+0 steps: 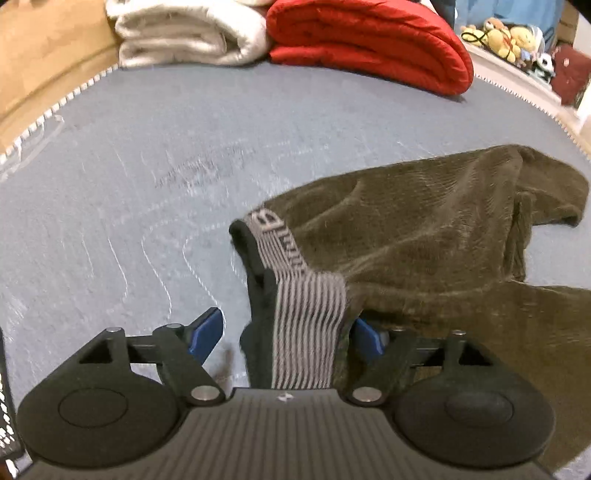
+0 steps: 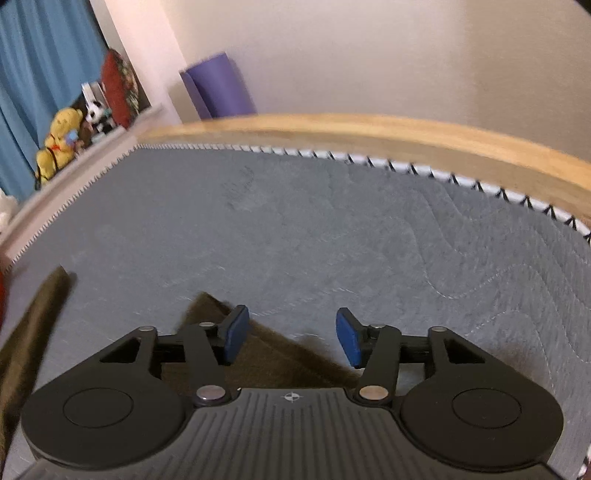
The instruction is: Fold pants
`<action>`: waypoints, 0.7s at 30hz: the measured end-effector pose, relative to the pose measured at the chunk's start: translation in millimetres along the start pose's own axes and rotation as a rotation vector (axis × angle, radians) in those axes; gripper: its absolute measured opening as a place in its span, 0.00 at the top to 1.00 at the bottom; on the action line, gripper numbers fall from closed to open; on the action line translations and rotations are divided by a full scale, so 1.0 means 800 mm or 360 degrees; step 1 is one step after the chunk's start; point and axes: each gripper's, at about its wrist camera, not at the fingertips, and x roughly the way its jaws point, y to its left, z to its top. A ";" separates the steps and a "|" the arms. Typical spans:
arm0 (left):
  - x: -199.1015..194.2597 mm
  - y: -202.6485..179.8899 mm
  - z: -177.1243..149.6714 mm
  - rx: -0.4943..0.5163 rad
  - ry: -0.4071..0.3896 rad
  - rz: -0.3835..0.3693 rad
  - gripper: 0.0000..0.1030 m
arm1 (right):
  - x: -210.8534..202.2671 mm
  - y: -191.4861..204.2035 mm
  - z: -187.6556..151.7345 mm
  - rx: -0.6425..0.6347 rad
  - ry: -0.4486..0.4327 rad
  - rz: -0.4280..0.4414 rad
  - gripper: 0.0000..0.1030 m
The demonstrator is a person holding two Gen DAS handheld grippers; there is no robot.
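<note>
Olive-brown corduroy pants (image 1: 424, 236) lie crumpled on the grey mattress (image 1: 147, 184), on the right half of the left wrist view. Their grey-and-black striped waistband (image 1: 310, 295) rises up between the fingers of my left gripper (image 1: 287, 334). This gripper stands wide open. Its left pad (image 1: 207, 332) is clear of the cloth, and the right pad (image 1: 367, 338) sits partly behind it. In the right wrist view a corner of the pants (image 2: 273, 365) lies under my right gripper (image 2: 292, 338), which is open with no cloth pinched. Another strip of the pants (image 2: 33, 332) runs along the left edge.
A folded white blanket (image 1: 188, 33) and a folded red blanket (image 1: 369, 40) rest at the mattress's far edge. Soft toys (image 1: 506, 37) sit on a ledge beyond. A wooden bed frame (image 2: 369, 129) borders the mattress (image 2: 332, 221), with a purple rolled mat (image 2: 218, 85) behind it.
</note>
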 end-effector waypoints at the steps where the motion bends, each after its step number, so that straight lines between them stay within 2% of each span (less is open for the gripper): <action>1: 0.003 -0.007 0.002 0.0031 0.0006 0.0042 0.18 | 0.008 -0.008 0.001 -0.0014 0.0039 0.0017 0.40; 4: 0.012 -0.014 0.007 0.0002 0.0018 0.0098 0.15 | 0.030 -0.021 -0.002 -0.0172 0.0143 0.0076 0.30; 6: 0.015 -0.014 0.012 -0.0054 0.0030 0.0095 0.15 | 0.042 -0.024 -0.011 -0.0321 0.0196 0.0096 0.30; 8: 0.023 -0.018 0.013 -0.0063 0.0032 0.0107 0.15 | 0.045 -0.019 -0.019 -0.0466 0.0191 0.0133 0.24; 11: 0.022 -0.024 0.013 -0.0046 0.0033 0.0136 0.15 | 0.043 0.001 -0.033 -0.0702 0.0191 0.0217 0.25; 14: 0.023 -0.023 0.014 -0.0065 0.0044 0.0141 0.15 | 0.037 0.026 -0.051 -0.0958 0.0174 0.0279 0.44; 15: 0.025 -0.023 0.015 -0.0074 0.0049 0.0140 0.14 | 0.035 0.031 -0.053 -0.1012 0.0164 0.0285 0.58; 16: 0.026 -0.022 0.016 -0.0080 0.0051 0.0139 0.14 | 0.033 0.033 -0.052 -0.1026 0.0161 0.0317 0.84; 18: 0.027 -0.022 0.017 -0.0092 0.0055 0.0142 0.14 | 0.026 0.036 -0.047 -0.1002 0.0119 0.0351 0.87; 21: 0.027 -0.026 0.016 -0.0079 0.0065 0.0111 0.13 | 0.006 0.036 -0.038 -0.0985 -0.0127 0.0338 0.88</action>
